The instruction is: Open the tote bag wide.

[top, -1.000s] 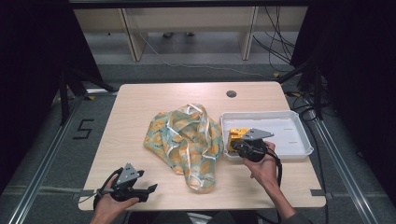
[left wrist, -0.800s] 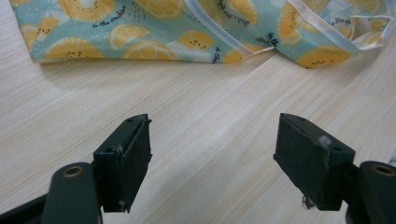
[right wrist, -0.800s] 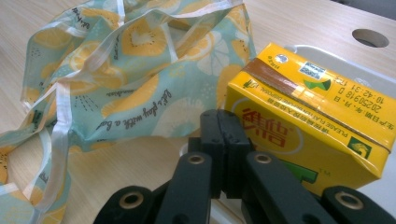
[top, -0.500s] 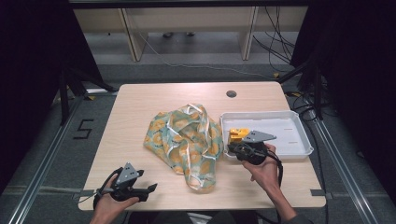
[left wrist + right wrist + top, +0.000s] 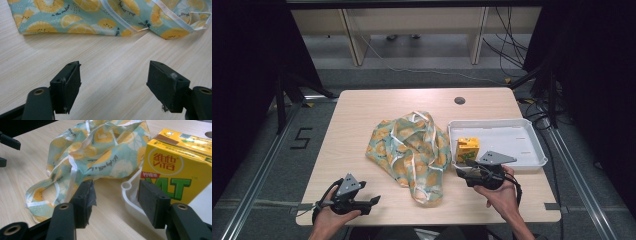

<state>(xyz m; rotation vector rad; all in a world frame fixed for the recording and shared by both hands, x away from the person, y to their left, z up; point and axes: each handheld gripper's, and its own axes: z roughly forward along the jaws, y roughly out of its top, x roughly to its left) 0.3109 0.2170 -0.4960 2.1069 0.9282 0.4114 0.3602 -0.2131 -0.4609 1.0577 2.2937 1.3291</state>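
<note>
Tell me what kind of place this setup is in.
Probably a lab or recording workspace rather than a home: a lone wooden table stands on grey floor between dark curtains, loose cables trail behind it, and a taped number 5 marks the floor.

Light wood table with a little dark round grommet hole near the far edge. Around it there's grey carpet floor, and a black "5" marker is stuck on it off to the left. Metal rails run along both sides. Behind the table sit pale wooden furniture legs and loose cables on the floor.
</note>
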